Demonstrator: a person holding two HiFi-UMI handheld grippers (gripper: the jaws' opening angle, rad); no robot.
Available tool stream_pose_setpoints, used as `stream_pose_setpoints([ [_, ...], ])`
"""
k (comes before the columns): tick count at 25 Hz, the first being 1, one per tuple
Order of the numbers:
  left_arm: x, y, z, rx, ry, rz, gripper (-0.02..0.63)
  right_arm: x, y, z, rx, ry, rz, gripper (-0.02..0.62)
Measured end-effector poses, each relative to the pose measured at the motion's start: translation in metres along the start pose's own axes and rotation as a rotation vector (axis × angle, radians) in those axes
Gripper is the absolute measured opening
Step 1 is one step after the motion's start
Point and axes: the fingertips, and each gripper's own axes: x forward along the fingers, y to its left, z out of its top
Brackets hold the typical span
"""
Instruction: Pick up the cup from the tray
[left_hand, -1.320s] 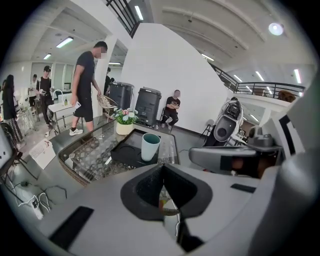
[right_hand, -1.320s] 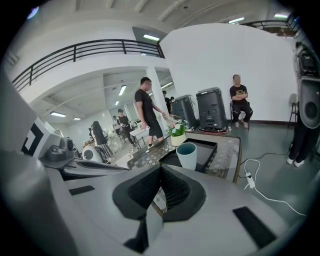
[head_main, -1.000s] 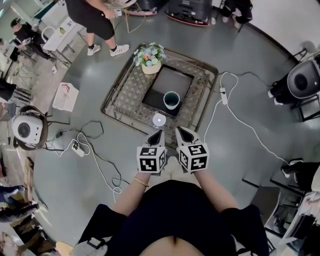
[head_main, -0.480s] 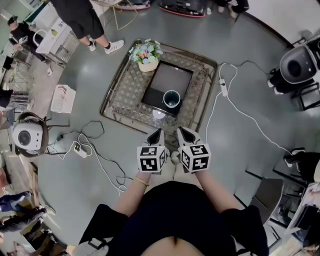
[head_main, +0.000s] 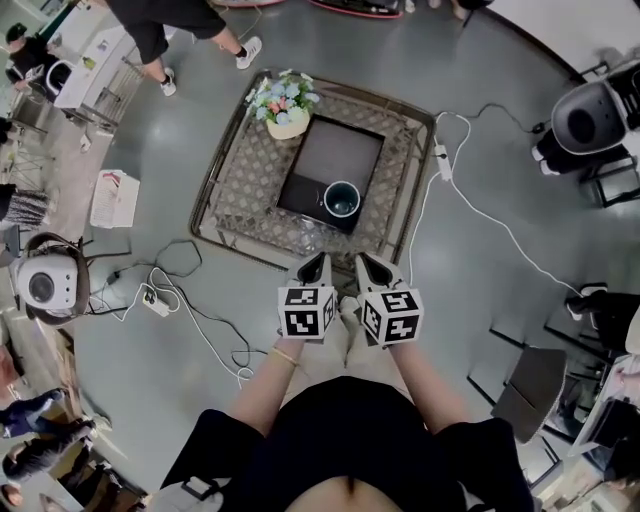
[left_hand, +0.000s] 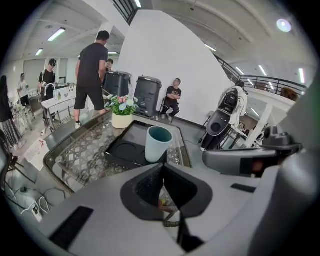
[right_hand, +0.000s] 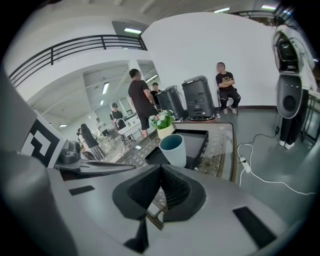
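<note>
A pale blue cup (head_main: 342, 199) (left_hand: 158, 143) (right_hand: 173, 149) stands upright at the near edge of a black tray (head_main: 330, 170) (left_hand: 123, 148) (right_hand: 200, 138) on a low glass-topped table (head_main: 245, 190). My left gripper (head_main: 318, 262) (left_hand: 162, 167) is shut with nothing in it, held short of the table's near edge. Beside it my right gripper (head_main: 361, 262) (right_hand: 160, 169) is also shut and empty. Both point toward the cup, which is well ahead of their tips.
A pot of flowers (head_main: 284, 107) stands at the table's far left corner. White cables and a power strip (head_main: 441, 162) lie on the floor to the right, more cables (head_main: 180, 295) to the left. People stand and sit beyond the table. A grey machine (head_main: 590, 115) stands at right.
The view has shifted forward a little toward the table. A small round white thing seen earlier near the table's front edge no longer shows. Both grippers stay shut, side by side.
</note>
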Motion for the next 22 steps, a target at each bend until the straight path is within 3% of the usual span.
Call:
stream_pose_setpoints([
  [8,0.043,0.010,0.002,0.065,0.011,0.006,0.025,0.018,-0.012,-0.010,0.048,0.029,-0.014,0.008],
  [16,0.100,0.012,0.004,0.079,0.035,-0.036,0.228,0.031,-0.022,-0.010,0.101,0.029,-0.025,0.008],
  [22,0.135,0.017,0.009,0.172,0.028,-0.031,0.340,0.039,-0.028,-0.010,0.118,0.037,-0.029,0.008],
])
